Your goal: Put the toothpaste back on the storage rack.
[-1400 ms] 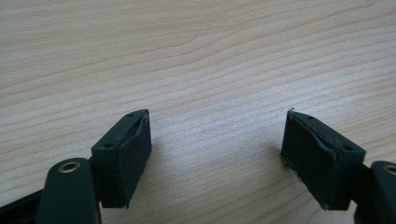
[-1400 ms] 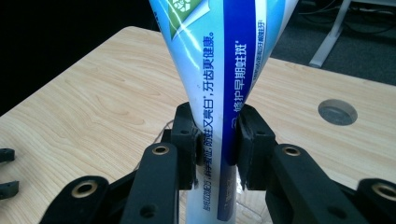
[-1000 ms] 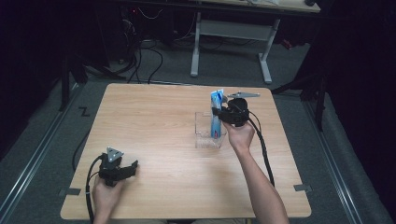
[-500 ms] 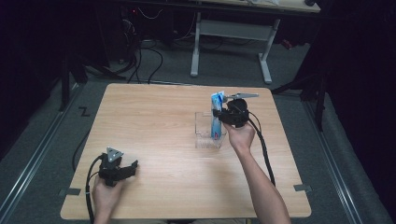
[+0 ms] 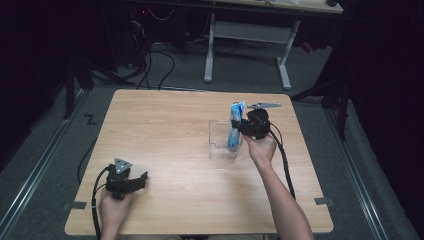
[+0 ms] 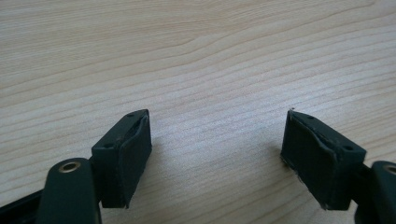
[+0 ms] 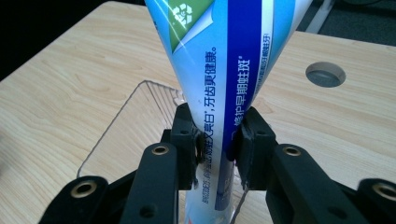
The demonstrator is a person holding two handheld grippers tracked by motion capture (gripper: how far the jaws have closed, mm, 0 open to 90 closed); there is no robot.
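Note:
A blue and white toothpaste tube (image 5: 235,127) (image 7: 224,70) stands upright in a clear plastic box (image 5: 222,141) (image 7: 122,125) on the right half of the wooden table (image 5: 165,130). My right gripper (image 5: 241,128) (image 7: 216,145) is shut on the tube's narrow lower part, its pads pinching it from both sides. Near the table's front left corner my left gripper (image 5: 142,181) (image 6: 215,154) rests low over bare wood, open, with nothing between its fingers.
A round cable hole (image 7: 325,73) is cut into the table beyond the box. A grey-legged desk (image 5: 247,35) stands past the far edge, with cables (image 5: 155,55) on the floor. Bare tabletop lies between the two grippers.

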